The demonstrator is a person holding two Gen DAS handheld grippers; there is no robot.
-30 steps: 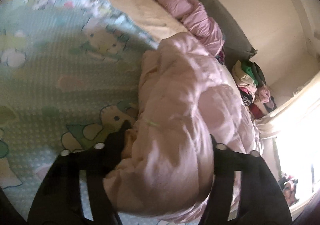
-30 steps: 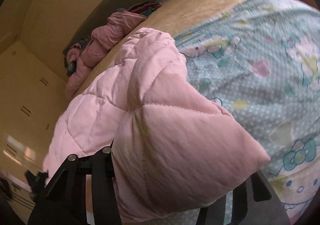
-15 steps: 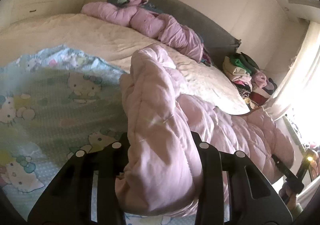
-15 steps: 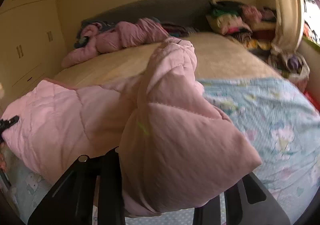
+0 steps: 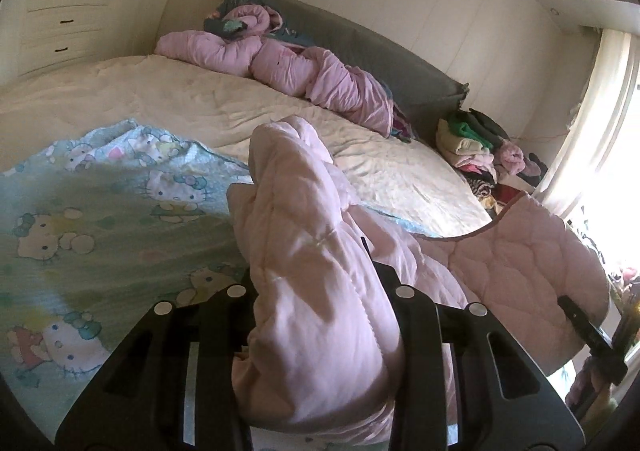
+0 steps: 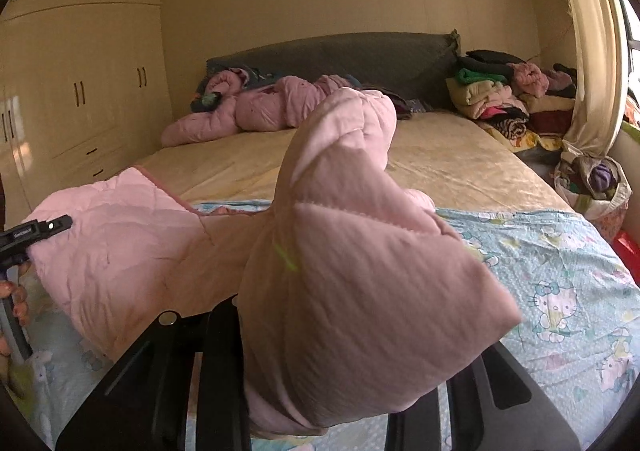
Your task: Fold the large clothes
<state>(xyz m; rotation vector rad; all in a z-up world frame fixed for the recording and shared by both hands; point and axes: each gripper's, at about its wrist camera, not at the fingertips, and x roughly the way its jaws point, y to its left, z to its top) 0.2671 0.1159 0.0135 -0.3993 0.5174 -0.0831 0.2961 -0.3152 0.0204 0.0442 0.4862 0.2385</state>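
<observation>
Both clamped on pink quilted jacket (image 5: 320, 291): left gripper (image 5: 320, 331), right gripper (image 6: 320, 351); soft, puffy, light, likely slippery, best pinched at hem corners over bed (image 6: 460, 163).

No words or numbers can be read with certainty. The left tool (image 6: 38, 229), at the left edge of the right wrist view, carries a small pale label too tiny to make out. The blue sheet (image 6: 560, 271) on the bed bears printed cartoon cat figures, with no legible lettering.
</observation>
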